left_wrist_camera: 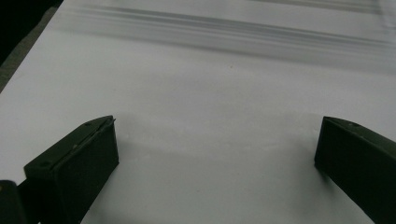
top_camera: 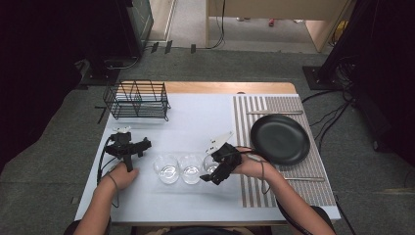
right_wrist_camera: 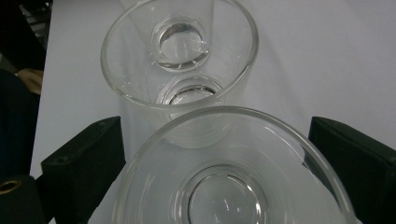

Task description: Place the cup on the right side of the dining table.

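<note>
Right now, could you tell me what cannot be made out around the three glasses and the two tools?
- Right tool, right gripper view: the nearest glass sits between its jaws; pad contact cannot be judged, and the bottom edge cuts the glass off.
- Same glass, high view: partly covered by the tool.
- Left tool, left gripper view: open over bare table; the striped band behind is blurred.
- Rack, high view: contents too small to tell.

left gripper point(top_camera: 128, 147): black, boxy jaws, black cable | right gripper point(top_camera: 221, 164): black | forearms: bare, wrist loops
</note>
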Motion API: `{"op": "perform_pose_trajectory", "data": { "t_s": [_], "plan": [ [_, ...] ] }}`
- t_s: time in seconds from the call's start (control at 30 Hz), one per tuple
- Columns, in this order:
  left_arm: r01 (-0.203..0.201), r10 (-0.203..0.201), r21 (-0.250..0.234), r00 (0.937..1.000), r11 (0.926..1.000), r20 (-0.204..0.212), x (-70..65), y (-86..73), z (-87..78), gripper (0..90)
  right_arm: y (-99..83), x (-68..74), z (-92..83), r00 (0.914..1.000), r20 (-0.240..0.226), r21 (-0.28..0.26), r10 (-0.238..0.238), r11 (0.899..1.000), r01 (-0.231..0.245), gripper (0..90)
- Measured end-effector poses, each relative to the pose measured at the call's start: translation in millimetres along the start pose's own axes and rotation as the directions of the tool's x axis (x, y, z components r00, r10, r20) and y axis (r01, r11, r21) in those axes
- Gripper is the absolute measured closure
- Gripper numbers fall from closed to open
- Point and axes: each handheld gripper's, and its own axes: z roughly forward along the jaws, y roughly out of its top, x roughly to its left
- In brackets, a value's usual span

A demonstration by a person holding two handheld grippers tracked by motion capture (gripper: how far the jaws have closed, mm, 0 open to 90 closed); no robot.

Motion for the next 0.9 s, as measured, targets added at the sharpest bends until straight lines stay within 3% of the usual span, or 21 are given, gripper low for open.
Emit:
{"op": "perform_pose_trajectory", "data": {
  "t_s": [0.27,0.9],
  "plan": [
    [0.0,0.0,0.0,1.0,1.0,0.0,0.0,0.0,0.0,0.0,-1.5,2.1,5.3,0.9998,0.004,0.05,-0.017,0.999,0.017,5.2],
    [0.0,0.0,0.0,1.0,1.0,0.0,0.0,0.0,0.0,0.0,-5.3,0.0,4.0,0.9993,-0.001,0.054,-0.038,0.998,0.038,6.0]
  ]
}}
